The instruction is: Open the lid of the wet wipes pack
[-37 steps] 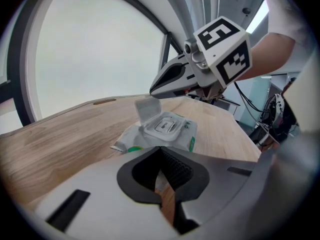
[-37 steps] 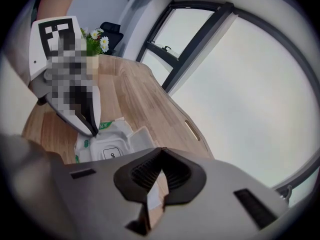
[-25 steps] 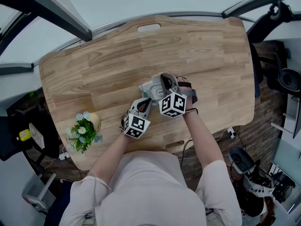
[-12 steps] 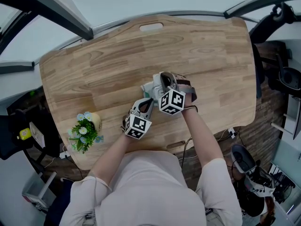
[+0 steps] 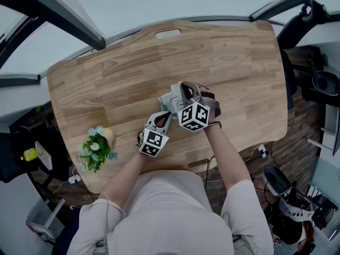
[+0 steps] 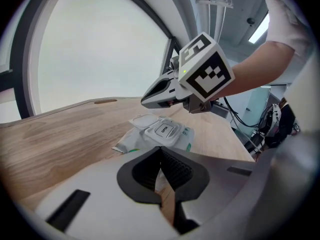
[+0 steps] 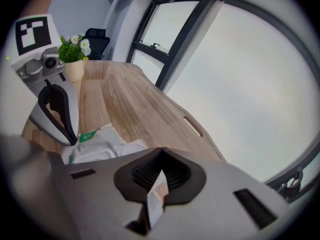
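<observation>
A soft white wet wipes pack lies flat near the middle of a wooden table, just beyond two hand-held grippers. Its hard plastic lid appears to be flipped back already on the far side, exposing a panel printed "OPEN".

The left gripper sits low on the near side of the pack, jaws pressed together with nothing between them. The right gripper hangs just above the pack, also closed and empty.

The pack looks light and floppy, with crinkly film that would likely slide or buckle if pushed. Only the lid frame seems stiff. The raised front lip of the lid looks like the best place to catch, while the other gripper pins the soft body down.

A small potted plant stands well to the left, near the table's front edge. A handle slot is cut near the far edge. Nothing on the table blocks the pack. The grippers crowd each other most.
</observation>
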A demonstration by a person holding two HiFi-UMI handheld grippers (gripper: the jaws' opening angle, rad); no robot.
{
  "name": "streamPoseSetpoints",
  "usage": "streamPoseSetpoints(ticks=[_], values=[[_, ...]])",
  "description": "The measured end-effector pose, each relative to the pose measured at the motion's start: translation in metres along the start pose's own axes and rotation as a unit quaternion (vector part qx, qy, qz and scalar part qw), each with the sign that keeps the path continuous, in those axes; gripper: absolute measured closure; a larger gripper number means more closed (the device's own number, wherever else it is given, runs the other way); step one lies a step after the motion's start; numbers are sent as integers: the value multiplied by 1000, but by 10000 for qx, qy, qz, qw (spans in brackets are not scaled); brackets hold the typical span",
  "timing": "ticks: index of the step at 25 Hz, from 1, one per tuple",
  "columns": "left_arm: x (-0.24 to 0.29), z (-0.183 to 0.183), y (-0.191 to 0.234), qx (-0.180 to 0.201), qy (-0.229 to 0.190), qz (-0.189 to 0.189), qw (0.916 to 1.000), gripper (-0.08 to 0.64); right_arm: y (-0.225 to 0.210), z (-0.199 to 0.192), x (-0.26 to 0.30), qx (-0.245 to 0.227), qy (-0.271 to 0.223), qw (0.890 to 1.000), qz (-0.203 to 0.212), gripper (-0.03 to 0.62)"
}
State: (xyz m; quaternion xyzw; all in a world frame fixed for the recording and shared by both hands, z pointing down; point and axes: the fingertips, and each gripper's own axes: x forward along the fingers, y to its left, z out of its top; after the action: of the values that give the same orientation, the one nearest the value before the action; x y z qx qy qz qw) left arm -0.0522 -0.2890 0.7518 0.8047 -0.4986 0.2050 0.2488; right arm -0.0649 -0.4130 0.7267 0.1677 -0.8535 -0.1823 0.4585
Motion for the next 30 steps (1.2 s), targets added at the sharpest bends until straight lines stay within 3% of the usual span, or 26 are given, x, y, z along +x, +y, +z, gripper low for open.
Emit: streamPoseSetpoints(ticks=[4, 8, 12, 16, 25, 30], values=[[-13, 15, -10, -101, -302, -88, 9995, 540, -12, 12, -27, 562, -292, 9977, -241, 586], [-34, 36, -17, -20, -567, -4, 9984, 539, -23, 24, -64, 1410, -621, 9870, -468, 586], [-60, 65, -16, 47, -953, 178, 9953, 539, -36, 32, -106, 2405, -1019, 9623, -765, 586], [-92, 96, -17, -115, -1410, 418, 9891, 540, -43, 41, -156, 2994, -1419, 9376, -1052, 586], [-179, 153, -46, 140, -2290, 673, 9710, 540, -32, 51, -272, 3775, -2255, 8821, -1689, 586], [-227, 169, -63, 362, -2627, 751, 9613, 540, -12, 60, -327, 3908, -2630, 8620, -1872, 586]])
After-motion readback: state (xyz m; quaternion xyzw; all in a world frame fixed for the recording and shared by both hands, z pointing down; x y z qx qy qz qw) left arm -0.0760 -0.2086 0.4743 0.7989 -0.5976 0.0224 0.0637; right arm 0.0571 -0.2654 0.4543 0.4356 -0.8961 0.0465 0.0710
